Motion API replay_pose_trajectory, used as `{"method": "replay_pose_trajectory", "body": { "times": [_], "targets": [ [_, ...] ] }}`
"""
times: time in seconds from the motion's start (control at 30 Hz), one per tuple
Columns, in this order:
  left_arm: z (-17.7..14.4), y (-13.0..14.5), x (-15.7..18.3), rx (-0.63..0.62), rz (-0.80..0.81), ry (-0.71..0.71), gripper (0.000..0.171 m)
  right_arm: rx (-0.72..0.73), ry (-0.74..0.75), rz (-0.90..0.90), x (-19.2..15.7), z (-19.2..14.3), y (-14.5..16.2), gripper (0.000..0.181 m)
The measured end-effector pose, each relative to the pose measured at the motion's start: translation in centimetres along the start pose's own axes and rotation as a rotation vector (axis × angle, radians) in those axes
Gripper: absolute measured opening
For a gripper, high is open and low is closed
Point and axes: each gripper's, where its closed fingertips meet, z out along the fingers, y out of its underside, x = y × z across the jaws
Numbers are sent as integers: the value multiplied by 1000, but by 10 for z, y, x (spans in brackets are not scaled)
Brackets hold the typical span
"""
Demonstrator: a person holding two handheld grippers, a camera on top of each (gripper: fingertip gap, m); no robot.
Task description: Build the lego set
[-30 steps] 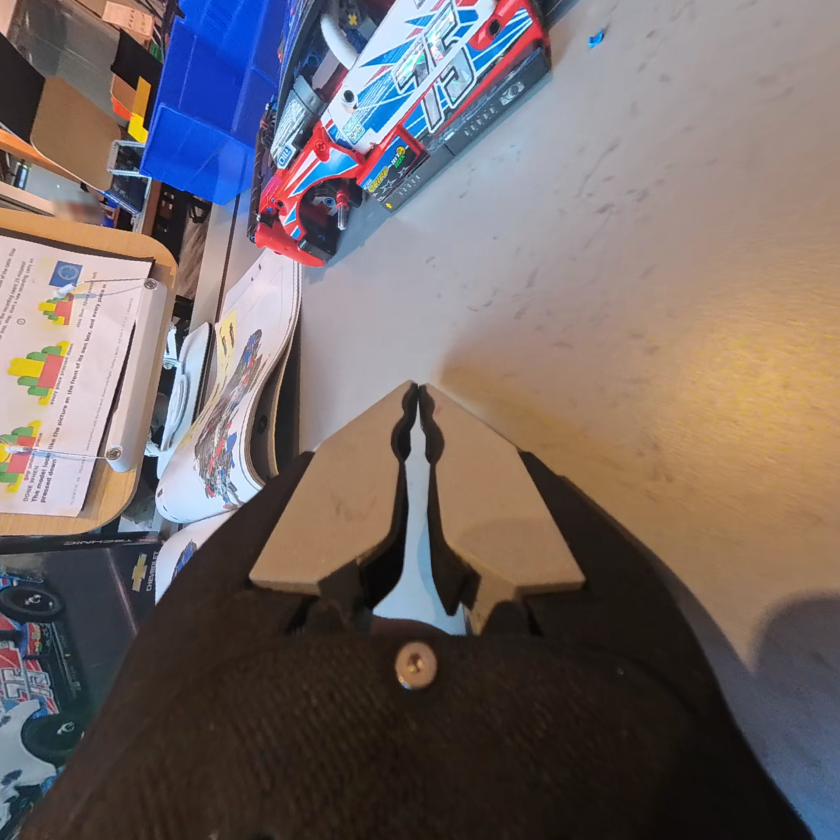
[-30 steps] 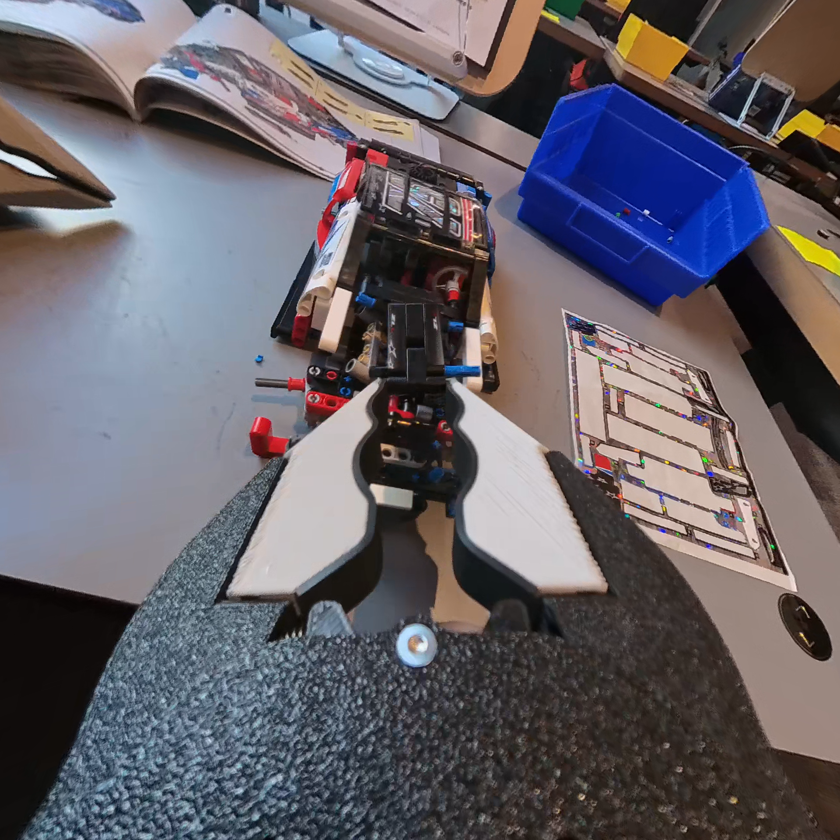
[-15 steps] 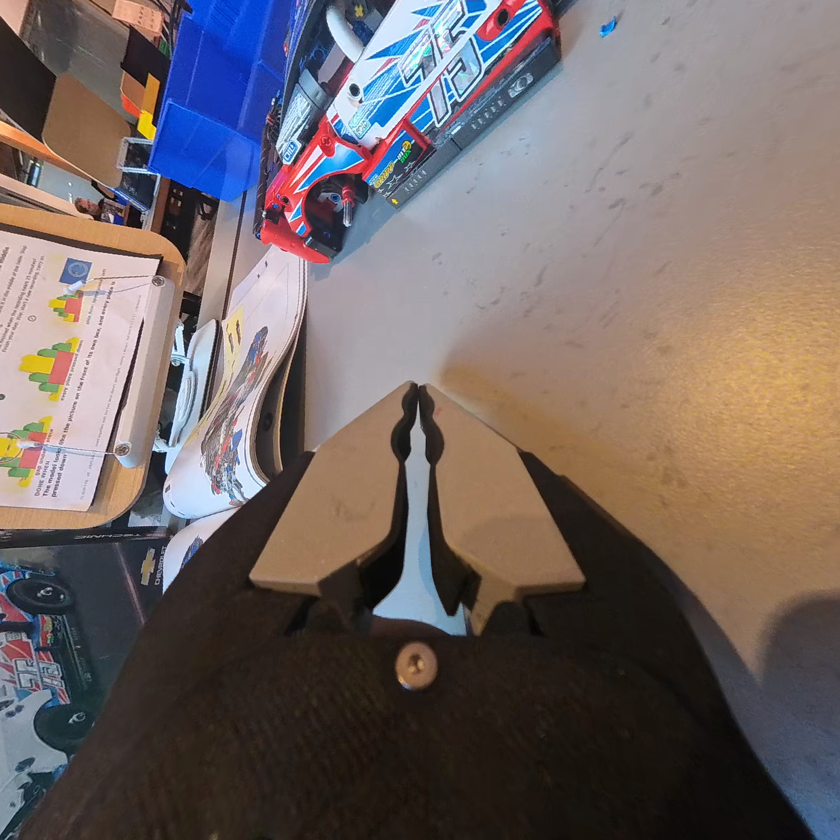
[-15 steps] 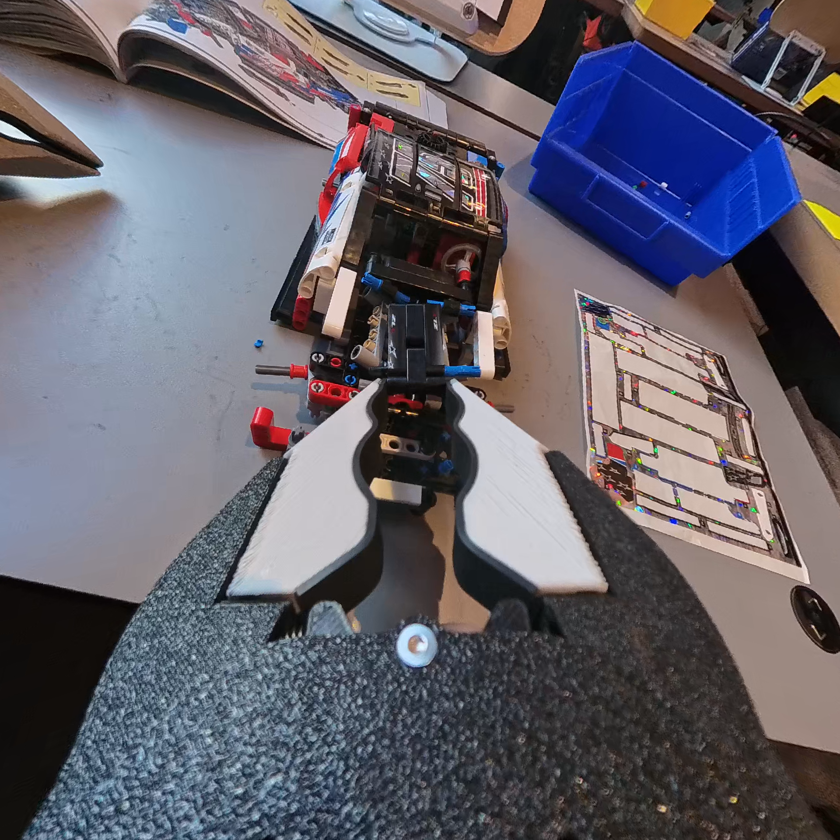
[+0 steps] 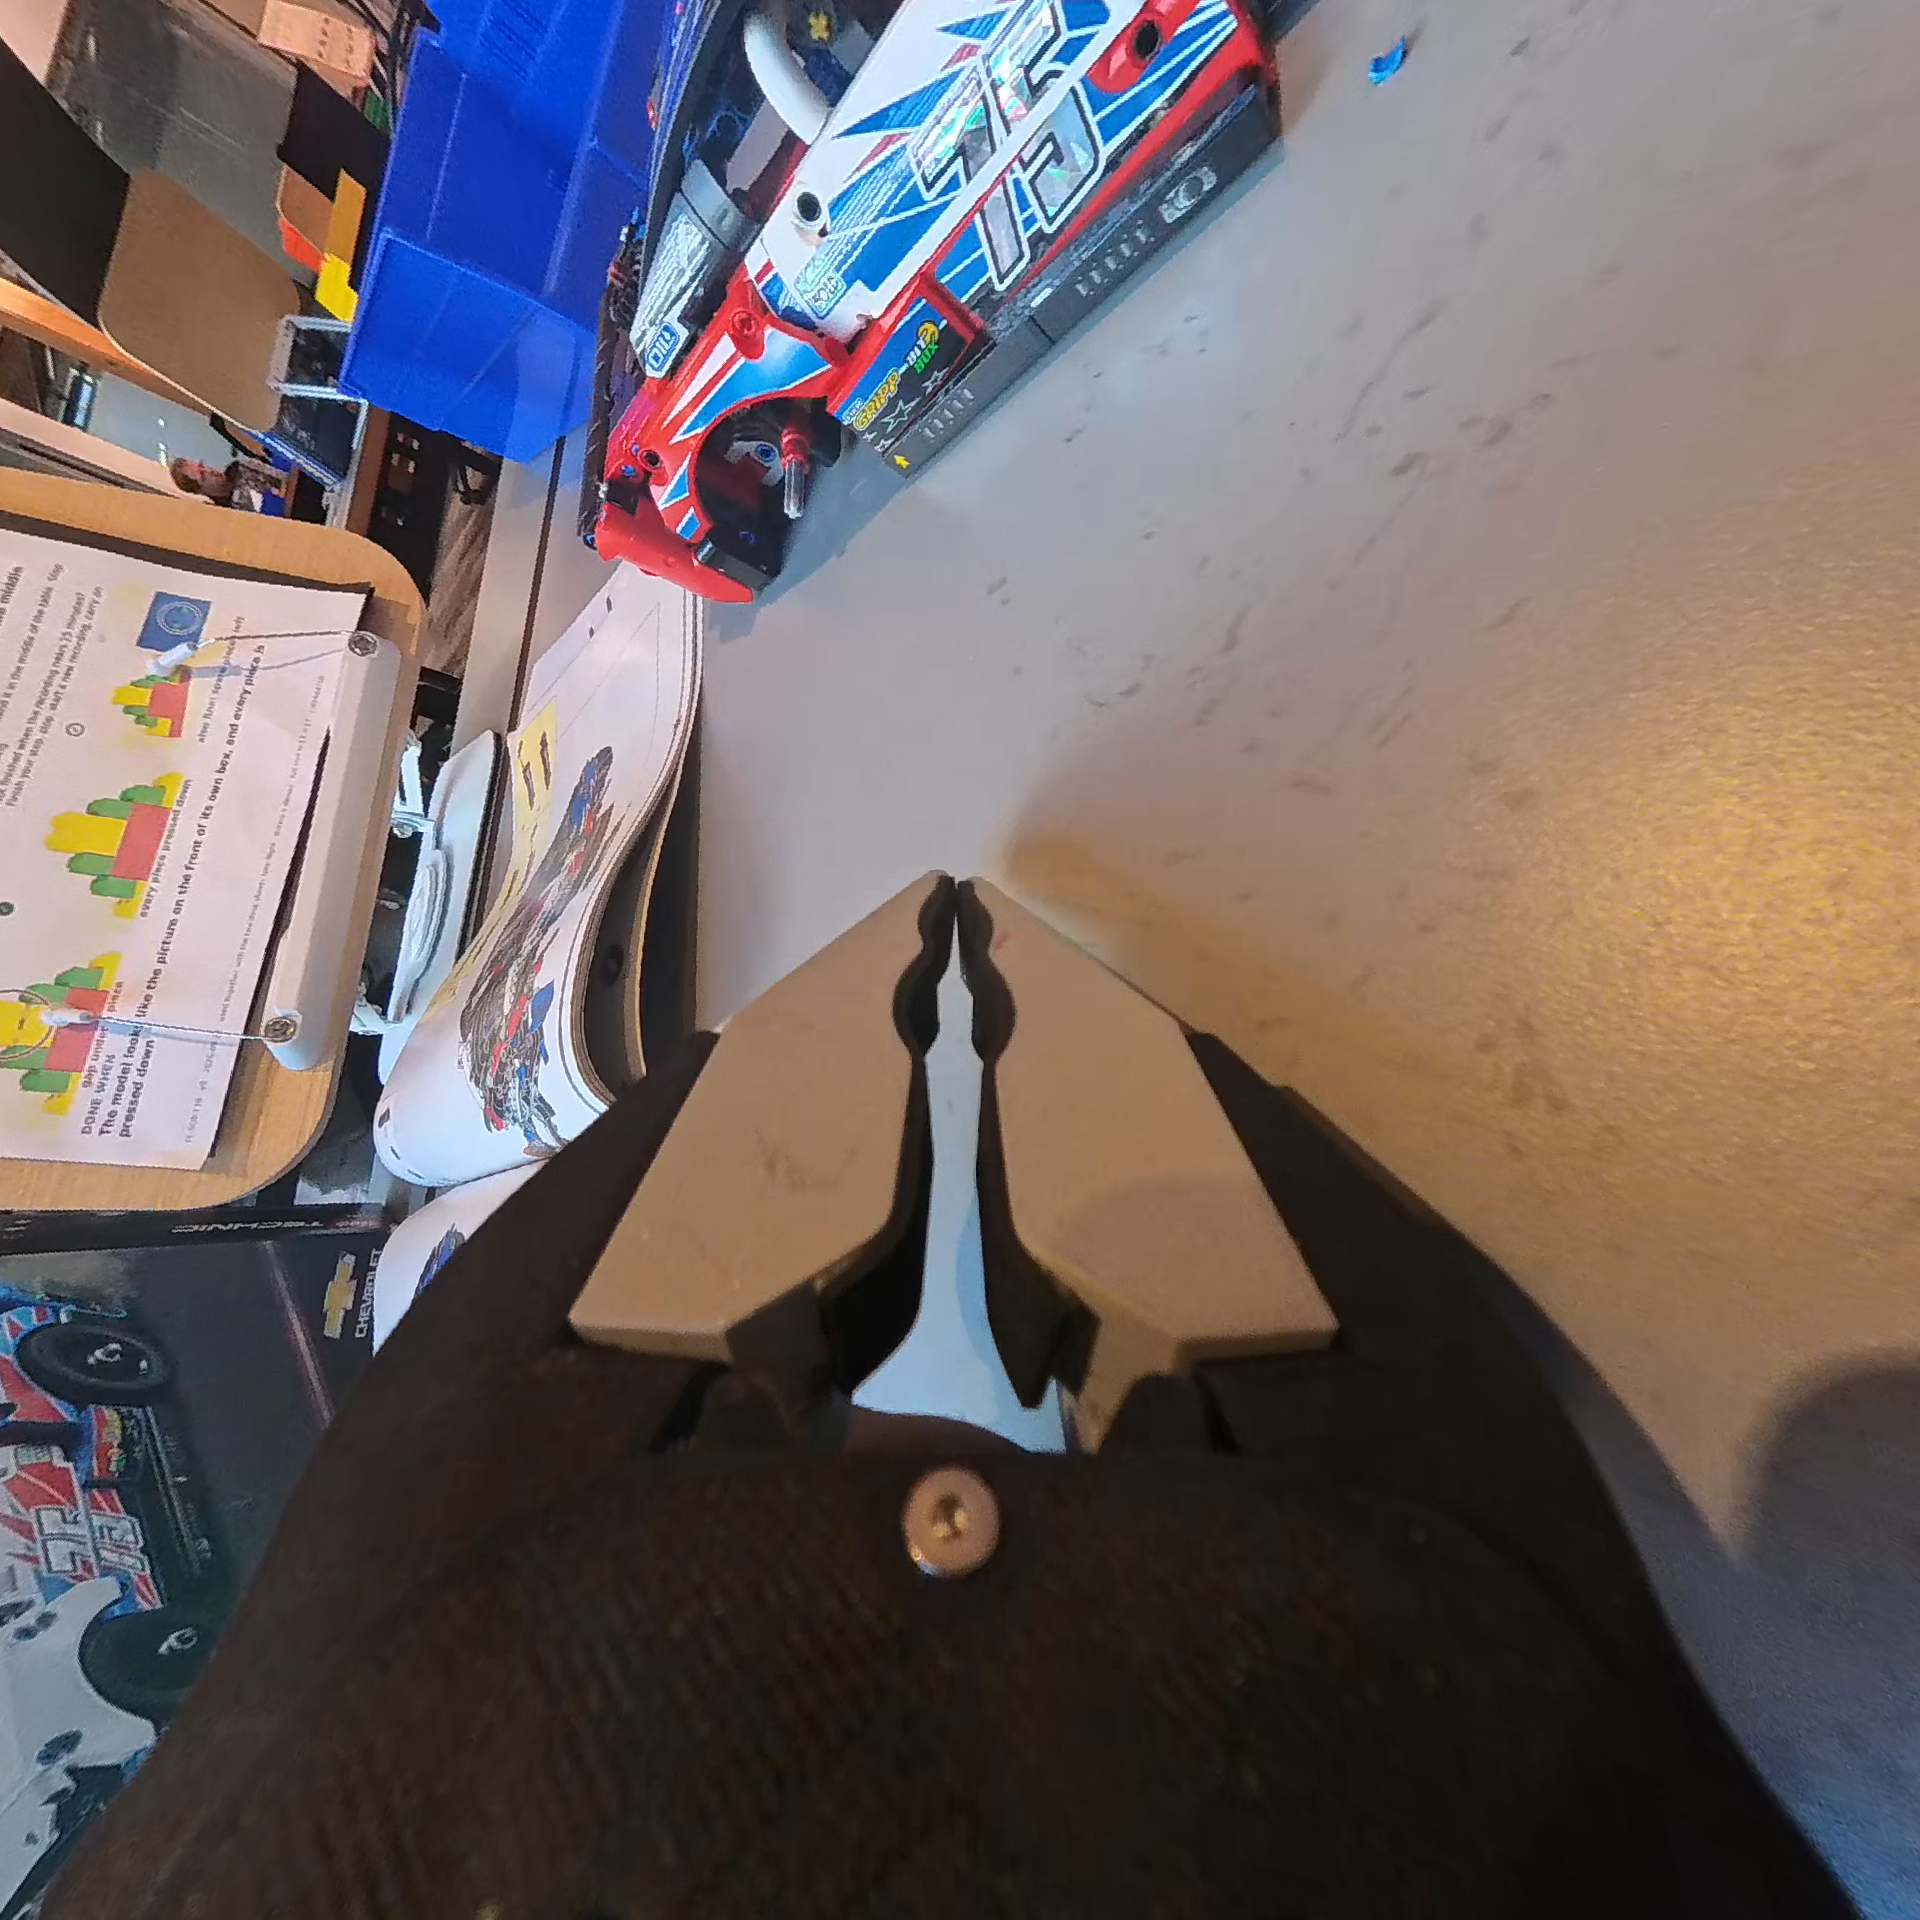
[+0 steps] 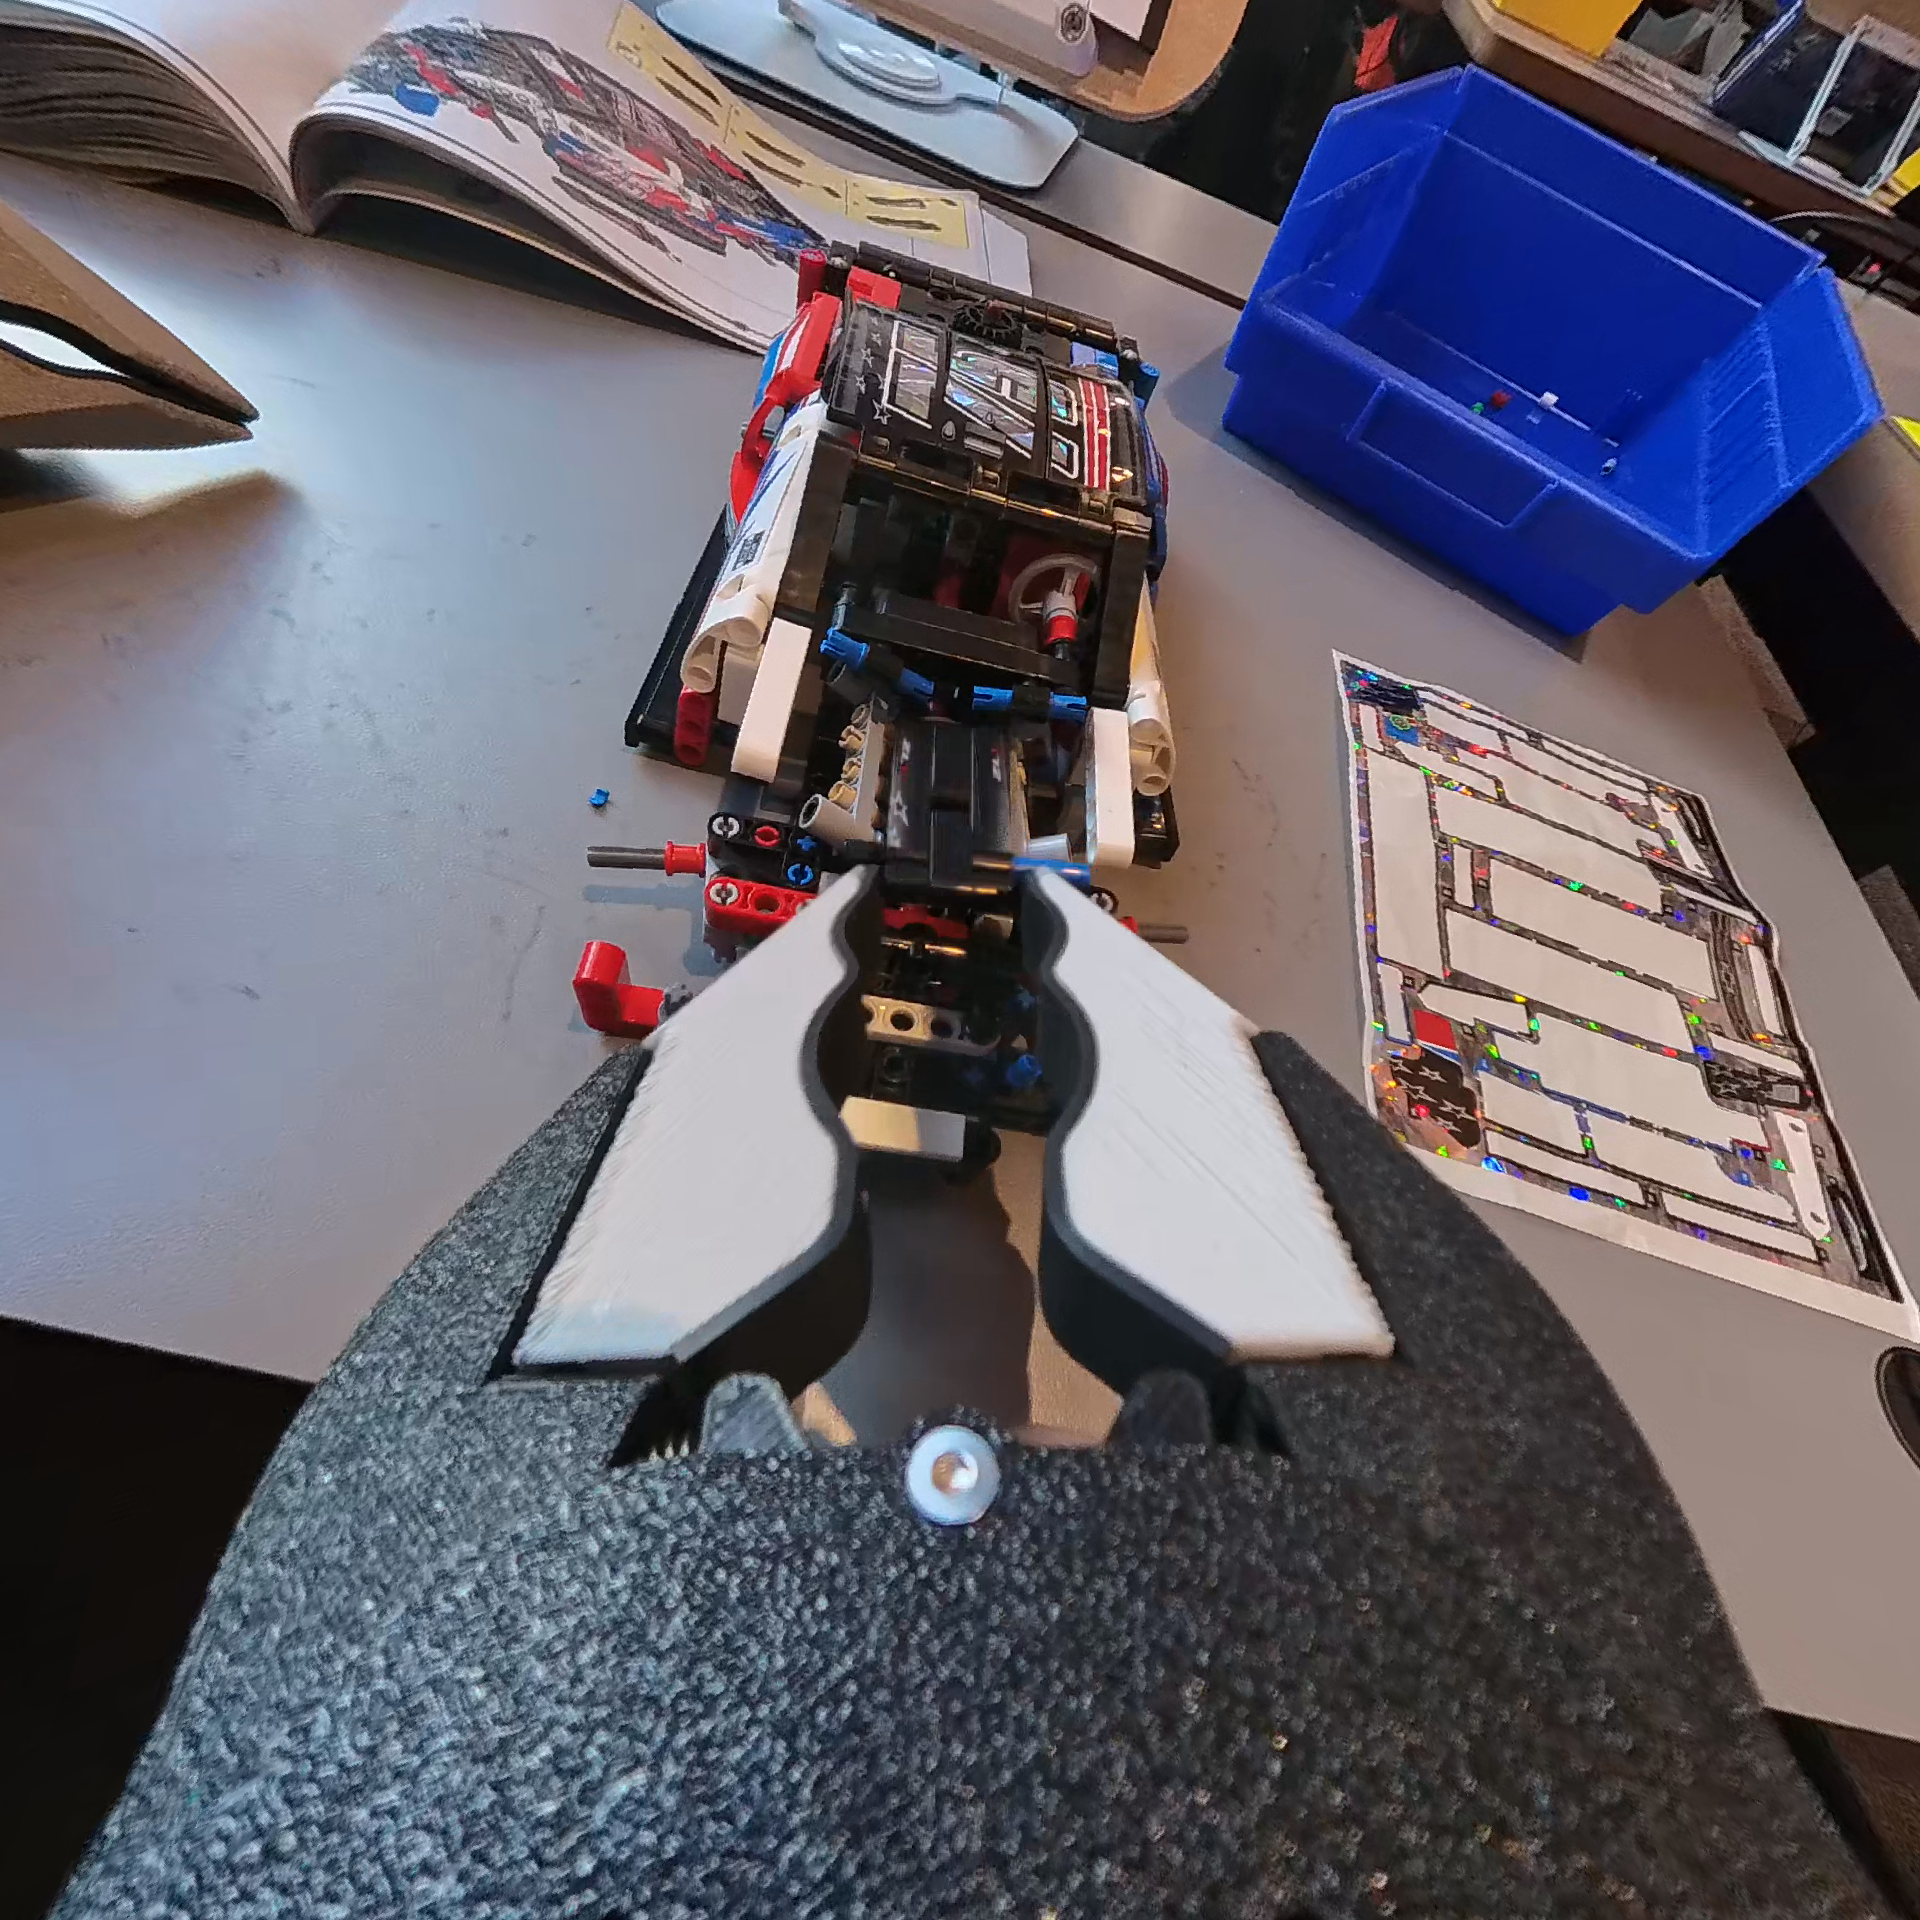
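A: Starting at the left, why is the left gripper [image 5: 956,883] parked over bare counter [image 5: 1455,727]?

B: Its fingers are pressed together with nothing between them, so I judge it idle, kept clear of the work. The open instruction book [image 6: 436,135] lies at the far left edge, within sight for reference.

A: And the lego car [image 6: 935,582]?

B: It sits mid-counter, its unfinished end facing the right gripper [image 6: 943,878]. Those fingers are narrowly spread around a black piece [image 6: 951,810] on that end; whether they actually pinch it, I cannot tell. Loose red pieces [image 6: 618,997] lie just beside the car.

A: Further right?

B: The sticker sheet [image 6: 1590,987] lies flat, and the blue bin [image 6: 1538,343] stands behind it, nearly empty.
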Motion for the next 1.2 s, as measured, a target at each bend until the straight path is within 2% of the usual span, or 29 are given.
{"method": "replay_pose_trajectory", "body": {
  "times": [0.13, 0.33, 0.5, 0.57, 0.7, 0.83, 0.97, 1.07, 1.2],
  "targets": [
    [0, 0, 0, -3, -9, 4, 0, 32, -18, 39, 2, -4, -4, 36],
    [1, 2, -1, -10, -43, 26, 0, 110, -49, 196, 15, -12, -15, 36],
    [5, 3, -5, -27, -126, 71, 0, 52, -53, 267, 34, 0, -18, 36],
    [5, -2, -7, -4, -185, 96, 15, 26, -64, 235, 35, 6, -22, 35],
    [0, -37, -13, 79, -359, 214, 26, -13, -97, 124, 26, 17, -27, 27],
    [1, -94, -30, 192, -361, 253, 33, -45, -152, 118, 18, 23, -26, 29],
    [14, -144, -30, 262, -369, 335, 34, -100, -161, 70, 22, 29, -20, 28],
    [26, -167, -24, 274, -370, 382, 34, -99, -200, 16, 24, 29, -22, 24],
    [40, -181, -14, 252, -319, 389, 34, -94, -261, -145, 21, 31, -28, 25]
  ]
}}
